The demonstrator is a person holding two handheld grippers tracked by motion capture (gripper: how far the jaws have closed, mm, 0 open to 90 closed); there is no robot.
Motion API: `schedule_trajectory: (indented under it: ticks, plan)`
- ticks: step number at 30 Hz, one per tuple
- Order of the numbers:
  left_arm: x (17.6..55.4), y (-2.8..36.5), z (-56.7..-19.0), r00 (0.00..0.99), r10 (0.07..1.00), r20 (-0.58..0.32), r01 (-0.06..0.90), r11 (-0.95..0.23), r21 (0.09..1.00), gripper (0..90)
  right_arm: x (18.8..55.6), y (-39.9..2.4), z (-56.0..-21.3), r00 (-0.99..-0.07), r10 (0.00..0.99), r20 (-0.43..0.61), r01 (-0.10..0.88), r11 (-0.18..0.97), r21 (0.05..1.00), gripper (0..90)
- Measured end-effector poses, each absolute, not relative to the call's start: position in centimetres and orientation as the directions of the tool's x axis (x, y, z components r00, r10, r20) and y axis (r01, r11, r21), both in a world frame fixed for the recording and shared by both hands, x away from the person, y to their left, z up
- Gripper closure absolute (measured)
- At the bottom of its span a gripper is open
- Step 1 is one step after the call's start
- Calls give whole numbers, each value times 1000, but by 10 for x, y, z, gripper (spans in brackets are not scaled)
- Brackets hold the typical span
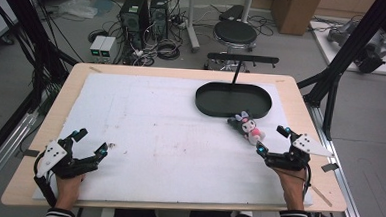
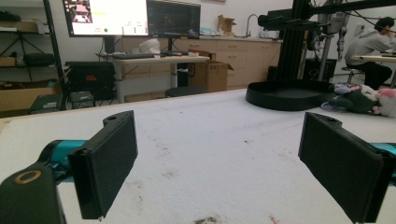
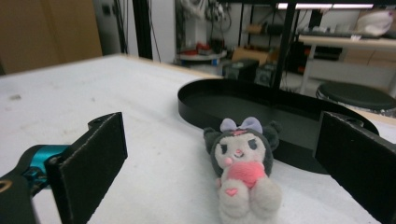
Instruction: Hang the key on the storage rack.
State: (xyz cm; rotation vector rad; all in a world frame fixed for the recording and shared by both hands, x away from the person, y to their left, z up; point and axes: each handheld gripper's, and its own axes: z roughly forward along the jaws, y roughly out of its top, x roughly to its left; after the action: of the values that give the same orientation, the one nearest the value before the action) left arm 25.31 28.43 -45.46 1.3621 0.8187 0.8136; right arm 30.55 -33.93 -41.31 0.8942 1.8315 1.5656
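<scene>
A: Where does your right gripper point(image 1: 273, 141) stand?

B: You hold it at the near right of the white mat point(image 1: 144, 131), jaws spread wide and gripping nothing. The plush toy point(image 1: 248, 128) lies just beyond it; in the right gripper view the plush toy point(image 3: 243, 172) lies between the two jaws, touching neither.

A: And the toy itself?

B: It lies on the mat, just near of the black oval tray point(image 1: 234, 100), outside it. It has a dark head, a purple bow, a pink heart and a pale body.

A: Your left gripper point(image 1: 93, 142)?

B: You hold it at the near left, well apart from the toy, jaws released and empty. Its own view shows bare mat between them, with the tray point(image 2: 285, 94) far off to the right.
</scene>
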Motion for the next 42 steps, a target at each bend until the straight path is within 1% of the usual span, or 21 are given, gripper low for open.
schedule_trajectory:
  ticks: [2, 3, 4, 7, 10, 11, 12, 15, 21, 26, 31, 37, 39, 42]
  plan:
    - [253, 284, -455, 494, 869, -27, -20, 43, 999, 122, 311, -337, -405, -619, 786, -8, 153, 131, 980, 19]
    - [253, 284, -455, 494, 869, -27, -20, 43, 999, 122, 311, -337, -405, -619, 786, -8, 153, 131, 980, 19]
    - [253, 284, -455, 494, 869, -26, -19, 41, 999, 122, 318, -335, -396, -616, 788, -9, 194, 163, 967, 19]
    - [253, 284, -455, 494, 869, -26, -19, 40, 999, 122, 326, -332, -389, -621, 784, -9, 234, 196, 952, 19]
    - [253, 284, -455, 493, 869, -26, -19, 41, 999, 122, 335, -329, -383, -622, 783, -12, 278, 235, 931, 19]
    - [253, 284, -455, 493, 869, -26, -19, 41, 999, 122, 335, -329, -383, -622, 783, -12, 278, 235, 931, 19]
    - [253, 284, -455, 494, 869, -26, -19, 40, 999, 122, 343, -326, -380, -626, 780, -5, 317, 260, 912, 19]
    - [253, 284, -455, 494, 869, -25, -19, 40, 999, 122, 350, -323, -378, -635, 772, 2, 362, 296, 884, 20]
    - [253, 284, -455, 493, 869, -25, -18, 39, 999, 122, 364, -315, -378, -650, 760, -12, 438, 387, 811, 22]
    - [253, 284, -455, 494, 869, -25, -18, 38, 999, 122, 374, -309, -378, -652, 757, -46, 478, 457, 750, 23]
    - [253, 284, -455, 494, 869, -23, -19, 37, 999, 122, 383, -306, -381, -650, 757, -63, 511, 497, 701, 24]
    - [253, 284, -455, 495, 869, -22, -19, 36, 999, 122, 391, -303, -389, -648, 759, -53, 563, 525, 638, 24]
    - [253, 284, -455, 495, 869, -22, -19, 37, 999, 122, 393, -301, -393, -647, 759, -73, 576, 550, 604, 24]
    - [253, 284, -455, 495, 869, -22, -20, 37, 999, 122, 396, -299, -398, -649, 757, -77, 592, 566, 574, 24]
